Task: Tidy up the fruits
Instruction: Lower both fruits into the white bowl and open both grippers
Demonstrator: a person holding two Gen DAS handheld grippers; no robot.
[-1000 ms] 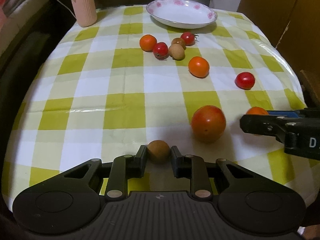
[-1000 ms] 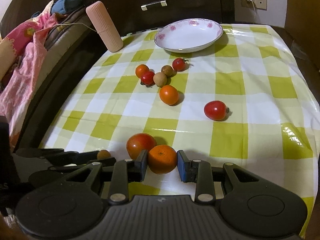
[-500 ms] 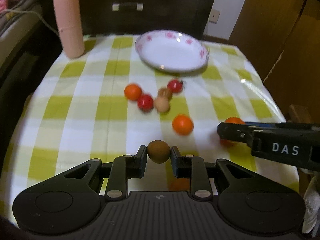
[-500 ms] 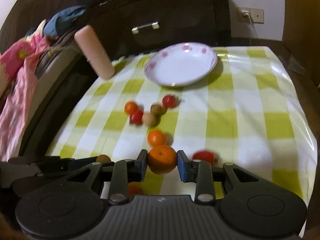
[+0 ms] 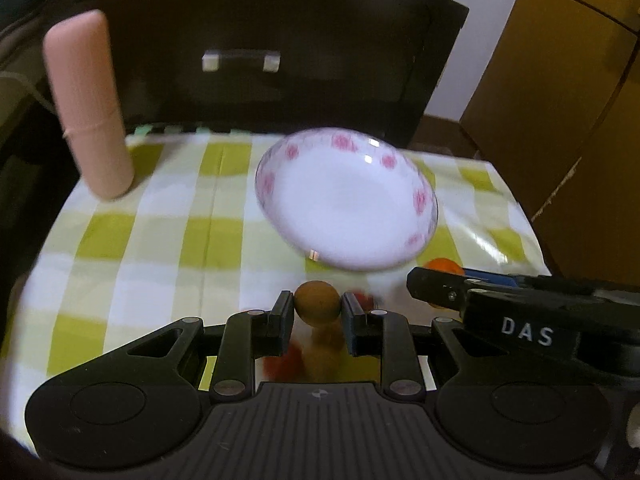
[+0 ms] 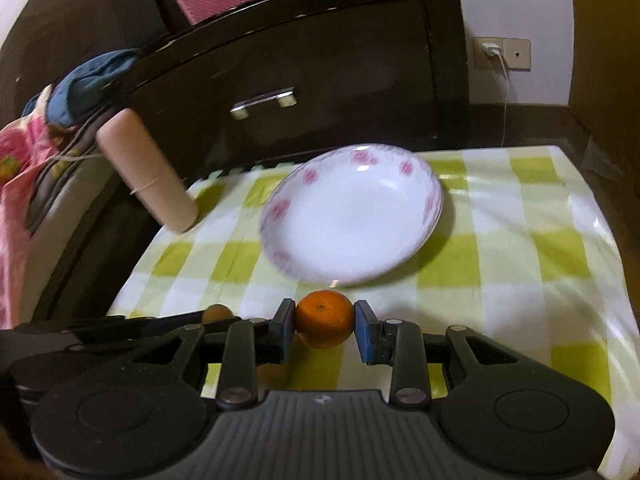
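Going left to right: the left hand-held gripper (image 5: 318, 309) is closed down on a small round brown fruit (image 5: 318, 303), pinched across its middle between the two pads. It looks like a longan or something similar, so I'd guess it's light, with a thin, brittle shell that could crack if squeezed harder. It's smooth and round too, so it could pop out sideways if the grip isn't centred. Right now it looks centred, held up off the checked cloth on the bench (image 5: 160, 248), just short of the near rim of the plate.

Next to it, the right hand-held gripper (image 6: 324, 322) is clamped on a small orange (image 6: 324, 319), pads on opposite sides at its widest part. I'd say the orange is heavier and a bit squishy, with a dimpled peel that gives decent grip, so it's the safer hold of the two. It's also in the air, just in front of the plate's near rim.

The only container is the white plate with pink flowers (image 6: 434, 204), sitting toward the far edge of the bench, and it's empty as far as I can see. It's shallow with a low rim, so round fruit dropped in could probably roll back out.

The pink cylinder (image 5: 86, 108) stands at the far left corner.
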